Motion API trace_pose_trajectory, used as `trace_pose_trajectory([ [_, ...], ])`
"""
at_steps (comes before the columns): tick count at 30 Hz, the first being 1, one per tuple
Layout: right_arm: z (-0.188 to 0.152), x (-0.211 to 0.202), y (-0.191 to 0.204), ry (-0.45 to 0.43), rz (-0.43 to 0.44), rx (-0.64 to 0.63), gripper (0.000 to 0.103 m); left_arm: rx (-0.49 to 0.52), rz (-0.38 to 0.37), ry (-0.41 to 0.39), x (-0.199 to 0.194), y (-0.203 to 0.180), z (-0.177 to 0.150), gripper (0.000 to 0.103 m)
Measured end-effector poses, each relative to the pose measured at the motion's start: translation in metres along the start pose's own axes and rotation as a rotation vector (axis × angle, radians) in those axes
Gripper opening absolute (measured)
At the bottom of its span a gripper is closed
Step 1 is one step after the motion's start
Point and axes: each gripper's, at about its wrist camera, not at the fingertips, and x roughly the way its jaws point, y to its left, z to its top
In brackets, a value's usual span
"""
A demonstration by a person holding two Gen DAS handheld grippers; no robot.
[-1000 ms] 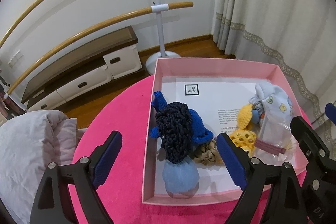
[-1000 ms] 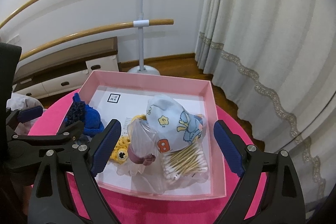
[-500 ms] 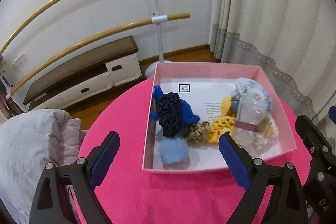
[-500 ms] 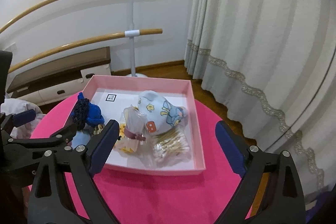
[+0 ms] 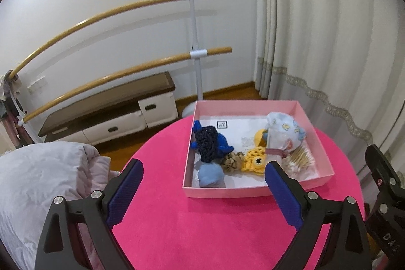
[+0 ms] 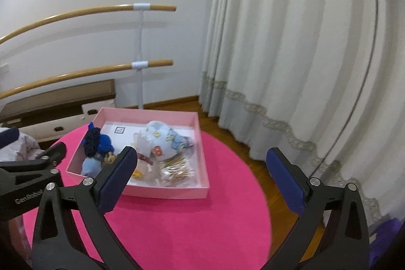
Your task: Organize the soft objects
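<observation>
A pink box [image 5: 253, 191] [image 6: 167, 192] sits on a round pink table [image 5: 202, 227]. Inside lie a dark blue knitted toy [image 5: 208, 144] [image 6: 95, 142], a light blue soft ball [image 5: 211, 175], a brown scrunchie [image 5: 231, 162], a yellow crochet piece [image 5: 254, 161], a printed light blue cloth [image 5: 284, 130] [image 6: 164, 137] and a bag of cotton swabs [image 5: 301, 161] [image 6: 176, 168]. My left gripper [image 5: 203, 184] is open and empty, held back above the table's front. My right gripper [image 6: 201, 173] is open and empty, raised to the right of the box.
A ballet barre stand [image 5: 195, 55] and a low cabinet [image 5: 108, 115] stand by the wall behind the table. Pale curtains [image 6: 291, 55] hang at the right. A grey quilt [image 5: 38, 181] lies left of the table. The wooden floor [image 6: 227, 125] surrounds it.
Both grippers have pulled back and up from the box, so the box looks smaller and farther. The objects in the box have not moved.
</observation>
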Motion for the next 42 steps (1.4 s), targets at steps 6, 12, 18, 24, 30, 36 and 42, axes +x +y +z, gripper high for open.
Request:
trace_pose_trajectory([
  [6, -0.002, -0.034, -0.005, -0.071, -0.007, 0.003, 0.102, -0.013, -0.022, -0.084, -0.049, -0.003, -0.013, 0.098],
  [12, -0.002, -0.067, -0.012, -0.147, 0.000, 0.023, 0.102, -0.020, -0.006, -0.182, -0.093, -0.004, -0.026, 0.100],
  [18, -0.003, -0.094, -0.024, -0.212, 0.006, 0.061, 0.103, -0.022, -0.018, -0.248, -0.125, -0.005, -0.040, 0.101],
  [24, -0.005, -0.113, -0.032, -0.264, 0.000, 0.085, 0.103, -0.023, -0.027, -0.295, -0.144, -0.007, -0.051, 0.102],
  [30, -0.007, -0.125, -0.038, -0.301, 0.003, 0.107, 0.103, -0.047, -0.024, -0.325, -0.154, -0.005, -0.060, 0.102],
  [36, -0.010, -0.132, -0.040, -0.324, -0.003, 0.105, 0.103, -0.052, -0.027, -0.339, -0.157, -0.007, -0.065, 0.102],
  [42, -0.012, -0.136, -0.040, -0.336, -0.018, 0.099, 0.103, -0.057, -0.036, -0.338, -0.155, -0.006, -0.064, 0.102],
])
